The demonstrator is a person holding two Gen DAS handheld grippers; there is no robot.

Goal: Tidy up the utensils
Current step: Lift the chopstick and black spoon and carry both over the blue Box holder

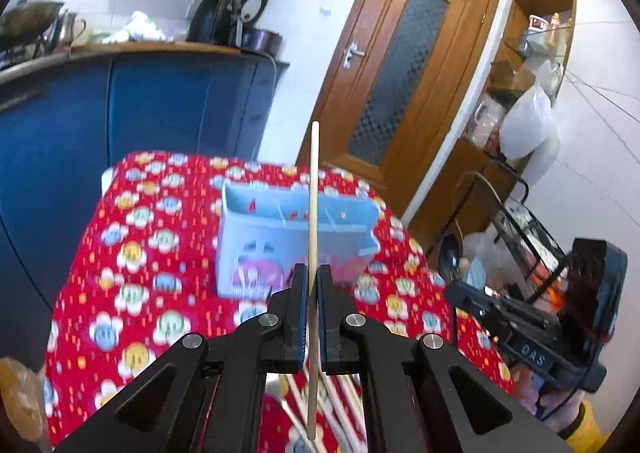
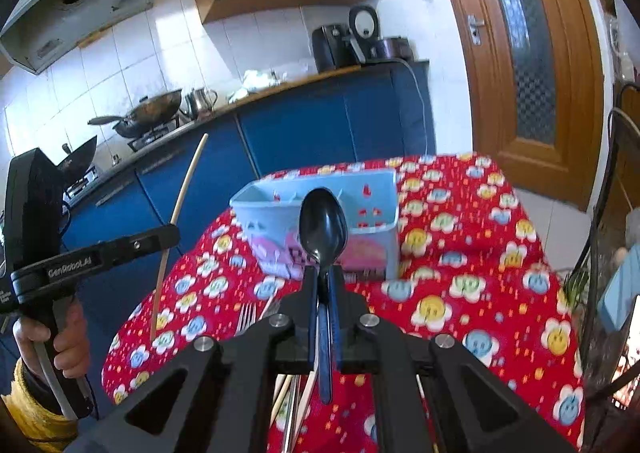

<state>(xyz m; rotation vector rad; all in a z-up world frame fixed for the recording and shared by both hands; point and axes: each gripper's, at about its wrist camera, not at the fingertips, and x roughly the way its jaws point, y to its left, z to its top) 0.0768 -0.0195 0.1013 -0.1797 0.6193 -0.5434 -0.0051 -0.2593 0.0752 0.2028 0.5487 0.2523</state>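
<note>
Utensils-wise, left fingers point(image 1: 313, 285) pinch a chopstick point(image 1: 313, 213), right fingers point(image 2: 325, 285) clamp the black spoon point(image 2: 323, 225) (both gripped tight), so line each up over a caddy point(image 1: 280, 229) slot before dropping.

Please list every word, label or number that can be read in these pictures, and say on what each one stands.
"GenRoboLAI", last letters unsure: white print on the left claw's black body.
"DAS": pale letters on the right claw's black body; blurred, so unsure.
Small white print at that left body's end: too cut off to read.
</note>
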